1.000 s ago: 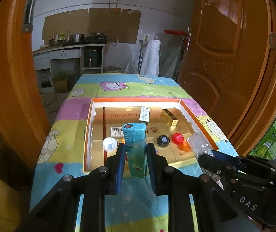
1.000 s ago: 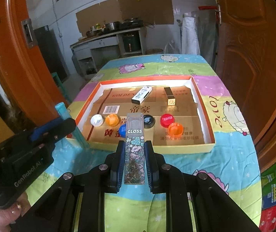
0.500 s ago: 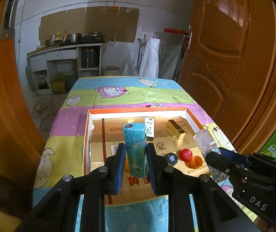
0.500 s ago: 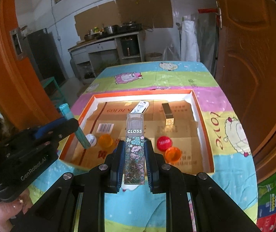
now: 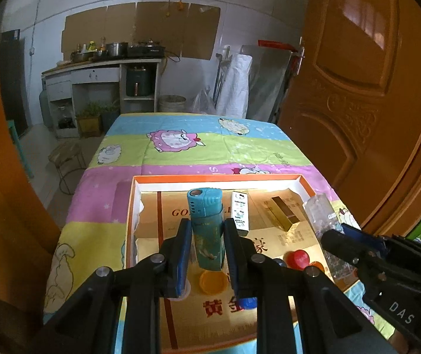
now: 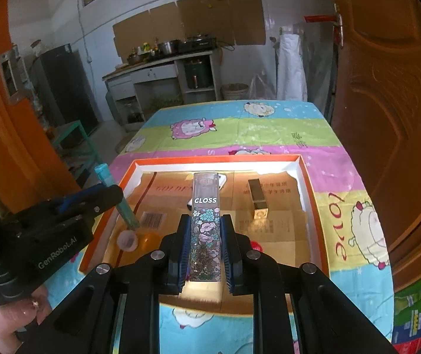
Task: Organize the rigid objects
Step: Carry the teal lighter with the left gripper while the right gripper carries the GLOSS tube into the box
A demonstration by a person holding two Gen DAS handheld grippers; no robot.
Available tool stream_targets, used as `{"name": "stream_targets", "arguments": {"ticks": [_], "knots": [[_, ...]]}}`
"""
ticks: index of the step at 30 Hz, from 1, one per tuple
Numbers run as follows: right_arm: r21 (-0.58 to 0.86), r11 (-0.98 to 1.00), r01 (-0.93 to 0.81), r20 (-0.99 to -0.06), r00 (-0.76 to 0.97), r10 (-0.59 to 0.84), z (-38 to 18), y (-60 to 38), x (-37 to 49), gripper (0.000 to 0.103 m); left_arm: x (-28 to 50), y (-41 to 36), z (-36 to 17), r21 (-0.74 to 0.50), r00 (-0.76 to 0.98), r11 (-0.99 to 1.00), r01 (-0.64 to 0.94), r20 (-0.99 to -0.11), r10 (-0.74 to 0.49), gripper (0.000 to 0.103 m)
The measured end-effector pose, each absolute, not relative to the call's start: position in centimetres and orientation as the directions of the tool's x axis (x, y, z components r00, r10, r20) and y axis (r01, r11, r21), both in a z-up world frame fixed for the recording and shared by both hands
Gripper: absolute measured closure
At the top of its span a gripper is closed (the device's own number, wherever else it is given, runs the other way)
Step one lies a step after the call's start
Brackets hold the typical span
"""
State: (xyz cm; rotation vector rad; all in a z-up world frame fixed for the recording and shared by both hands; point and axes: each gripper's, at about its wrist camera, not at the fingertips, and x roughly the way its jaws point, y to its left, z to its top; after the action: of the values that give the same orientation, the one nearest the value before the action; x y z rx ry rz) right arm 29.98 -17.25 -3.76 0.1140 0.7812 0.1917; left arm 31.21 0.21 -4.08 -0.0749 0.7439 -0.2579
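Teal lighter (image 5: 206, 230) clamped upright in your left hand-held gripper (image 5: 207, 253), gloss tube (image 6: 205, 227) in right hand-held gripper (image 6: 204, 250), both above tray (image 6: 219, 159) at 12 o'clock, ready for placing.

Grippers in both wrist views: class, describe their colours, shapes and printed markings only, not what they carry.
The left gripper and right gripper are matte black forked frames with silver screw heads and blue-edged finger pads. Seen from the side, one body reads "GenRobot.AI", the other "DAS". No cables or sleeves show.
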Motion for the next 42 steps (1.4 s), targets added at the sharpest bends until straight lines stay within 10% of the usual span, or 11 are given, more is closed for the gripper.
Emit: {"name": "stream_targets", "arguments": {"ticks": [42], "knots": [[0.155, 0.981, -0.114, -0.763, 0.617, 0.192, -9.2, -17.3, 38.9, 0.083, 39.2, -0.4, -9.8, -0.143, 0.594, 0.972, 0.185, -0.772, -0.226, 0.081]]}}
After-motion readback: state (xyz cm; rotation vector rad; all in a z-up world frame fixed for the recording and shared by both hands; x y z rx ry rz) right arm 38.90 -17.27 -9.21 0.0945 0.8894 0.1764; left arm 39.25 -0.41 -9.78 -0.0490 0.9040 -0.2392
